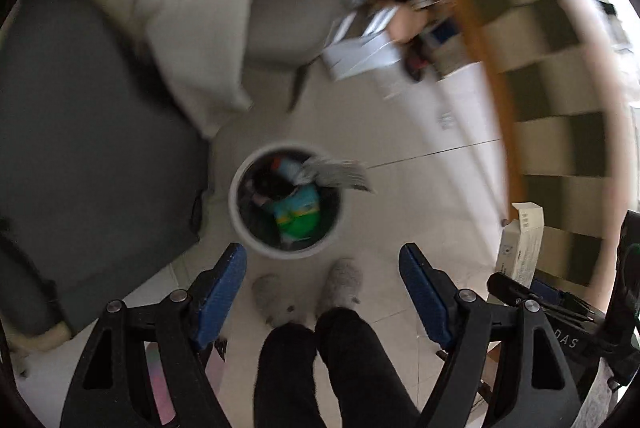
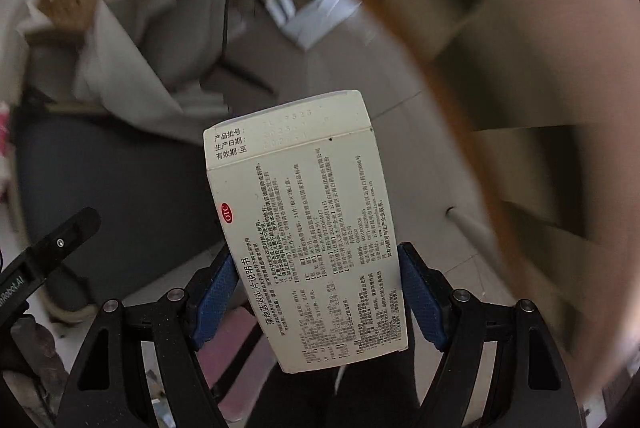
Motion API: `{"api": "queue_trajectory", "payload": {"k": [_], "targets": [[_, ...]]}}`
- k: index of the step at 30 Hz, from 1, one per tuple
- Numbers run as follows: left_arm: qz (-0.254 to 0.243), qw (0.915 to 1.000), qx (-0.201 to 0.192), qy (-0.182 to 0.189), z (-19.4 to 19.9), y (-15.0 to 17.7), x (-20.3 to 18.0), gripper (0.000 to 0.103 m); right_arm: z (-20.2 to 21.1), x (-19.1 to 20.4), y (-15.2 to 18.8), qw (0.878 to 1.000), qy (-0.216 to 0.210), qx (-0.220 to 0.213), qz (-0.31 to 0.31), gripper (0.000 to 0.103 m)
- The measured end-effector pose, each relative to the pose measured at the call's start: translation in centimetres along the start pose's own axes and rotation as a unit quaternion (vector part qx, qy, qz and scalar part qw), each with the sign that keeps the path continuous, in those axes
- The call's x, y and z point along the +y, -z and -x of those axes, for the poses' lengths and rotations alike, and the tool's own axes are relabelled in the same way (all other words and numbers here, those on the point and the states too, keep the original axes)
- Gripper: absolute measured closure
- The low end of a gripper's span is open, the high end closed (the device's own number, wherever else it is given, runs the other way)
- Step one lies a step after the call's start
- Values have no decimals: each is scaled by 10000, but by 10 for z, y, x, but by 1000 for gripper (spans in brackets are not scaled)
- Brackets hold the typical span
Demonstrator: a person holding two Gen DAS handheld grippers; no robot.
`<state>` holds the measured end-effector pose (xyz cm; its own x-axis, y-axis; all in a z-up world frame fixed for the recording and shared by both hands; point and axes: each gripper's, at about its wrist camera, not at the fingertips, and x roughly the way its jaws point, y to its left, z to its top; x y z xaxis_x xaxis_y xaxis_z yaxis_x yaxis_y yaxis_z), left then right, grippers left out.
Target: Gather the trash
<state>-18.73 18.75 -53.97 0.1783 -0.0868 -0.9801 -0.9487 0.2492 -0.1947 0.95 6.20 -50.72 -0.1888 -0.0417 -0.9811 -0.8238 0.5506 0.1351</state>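
place: home living room | cues: tiled floor (image 1: pixel 404 196), grey sofa (image 1: pixel 80 148), checkered-cloth table (image 1: pixel 560 108), slippers (image 1: pixel 340 284)

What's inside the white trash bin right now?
The white trash bin holds a green-and-blue package, a grey paper sticking over its rim, and dark blurred items. Anything beneath them is hidden.

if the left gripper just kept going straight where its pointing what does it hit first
Most likely the round white trash bin on the tiled floor. The left gripper, open and empty, points down almost at its mouth, already holding colourful trash. Nothing shows in between, though depth is hard to judge in this blurred fisheye view.
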Motion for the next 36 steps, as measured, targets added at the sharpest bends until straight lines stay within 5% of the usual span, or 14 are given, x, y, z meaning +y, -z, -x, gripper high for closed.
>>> {"api": "queue_trajectory", "payload": {"k": [9,12,15,25,31,36], "targets": [[754,9955,455,-350,-201,-16,90,23,-258,25,-48,9961,-492,727,62,21],[901,9933,541,-472,-234,-11,106,1,-300,34,-49,9945,-600,804,296,0],[974,9917,556,-630,-242,-4,113,1,-312,37,-45,9938,-753,732,362,0],[839,9925,58,-889,-158,20,91,1,-243,41,-33,9954,-85,333,897,0],[697,9930,-340,-888,-52,46,61,1,-132,51,-7,9905,473,-174,1281,0],[641,9941,-600,-641,54,77,39,1,-10,62,22,9881,230,-412,1467,0]]}}
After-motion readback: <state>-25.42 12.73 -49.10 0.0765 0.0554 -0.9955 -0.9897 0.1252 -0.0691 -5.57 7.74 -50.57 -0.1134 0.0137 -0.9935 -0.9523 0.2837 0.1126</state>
